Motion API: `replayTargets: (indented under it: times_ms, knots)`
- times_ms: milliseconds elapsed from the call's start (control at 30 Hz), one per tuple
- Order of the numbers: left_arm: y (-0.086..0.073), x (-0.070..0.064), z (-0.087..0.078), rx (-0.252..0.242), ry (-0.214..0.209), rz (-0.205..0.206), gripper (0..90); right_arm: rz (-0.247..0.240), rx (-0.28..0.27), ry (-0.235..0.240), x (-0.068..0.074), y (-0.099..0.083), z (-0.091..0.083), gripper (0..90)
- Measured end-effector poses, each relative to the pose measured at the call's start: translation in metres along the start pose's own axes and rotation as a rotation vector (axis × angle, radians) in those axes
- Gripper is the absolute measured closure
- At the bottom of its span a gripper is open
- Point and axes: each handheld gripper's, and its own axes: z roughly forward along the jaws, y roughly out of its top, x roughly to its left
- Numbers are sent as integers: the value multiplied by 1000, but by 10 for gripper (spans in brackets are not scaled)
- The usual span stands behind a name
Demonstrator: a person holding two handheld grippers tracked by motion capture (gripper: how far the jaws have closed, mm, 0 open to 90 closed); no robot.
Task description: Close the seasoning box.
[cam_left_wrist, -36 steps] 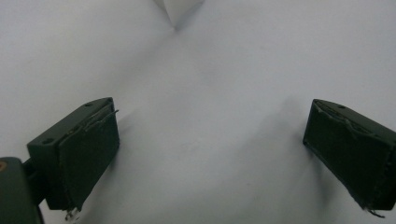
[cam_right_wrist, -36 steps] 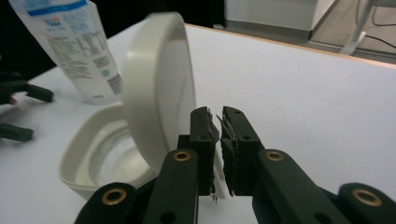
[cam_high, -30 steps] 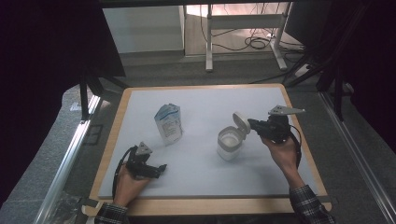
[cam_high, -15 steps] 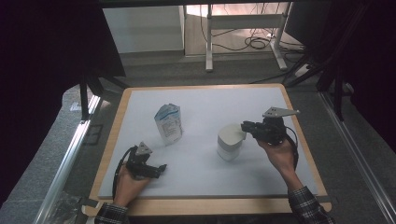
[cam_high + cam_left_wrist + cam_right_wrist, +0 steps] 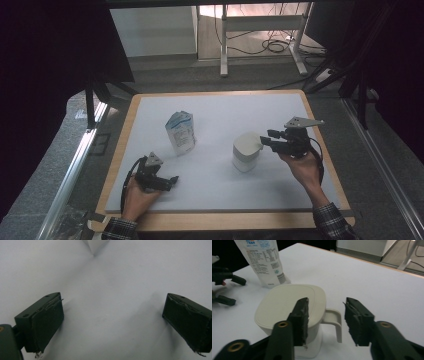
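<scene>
Cream lidded plastic jug point(image 5: 294, 315) with a side handle point(image 5: 334, 320) stands right of the white worktop's point(image 5: 225, 110) middle. Right gripper point(image 5: 325, 317) has its jaws apart around the handle; left gripper point(image 5: 167, 181) rests open near the front-left corner, beside a blue-and-white pouch point(image 5: 181, 132).

Setting: lab or test room | Work surface: white board with wooden rim point(image 5: 118, 165) set on a metal frame point(image 5: 70, 170) | Floor: grey carpet point(image 5: 45, 165) | Background: white desk frame legs point(image 5: 223, 40), loose black cables point(image 5: 272, 46) on bare floor, dark screens point(image 5: 60, 45) either side | Domestic fittings: none seen
</scene>
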Motion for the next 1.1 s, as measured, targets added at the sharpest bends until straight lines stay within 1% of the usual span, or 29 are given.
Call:
replayTargets:
  times_ms: [67, 200, 300, 533, 700, 767, 867, 933, 1000, 1100]
  knots:
    - [0, 0, 0, 1, 0, 1, 32, -1, -1, -13, 0, -2, -2, 465]
    - [0, 0, 0, -3, 1, -4, 32, -11, 8, -21, 0, -5, -4, 402]
    - [0, 0, 0, 1, 0, 0, 32, -20, 19, -16, 2, -7, -7, 348]
    - [0, 0, 0, -3, 1, -7, 31, -16, 28, -12, 3, -16, -13, 276]
    - [0, 0, 0, -3, 2, -7, 31, -20, 52, -29, 5, -24, -17, 238]
    - [0, 0, 0, 1, 2, -2, 31, -16, 49, -24, 5, -28, -18, 216]
    - [0, 0, 0, 0, 2, -2, 30, -20, 49, -5, 6, -34, -20, 153]
    - [0, 0, 0, 0, 2, -3, 30, -21, 52, 4, 7, -37, -20, 133]
    - [0, 0, 0, 0, 3, -3, 30, -24, 62, 8, 8, -41, -20, 116]
    - [0, 0, 0, -1, 2, -4, 30, -25, 89, -8, 10, -52, -20, 100]
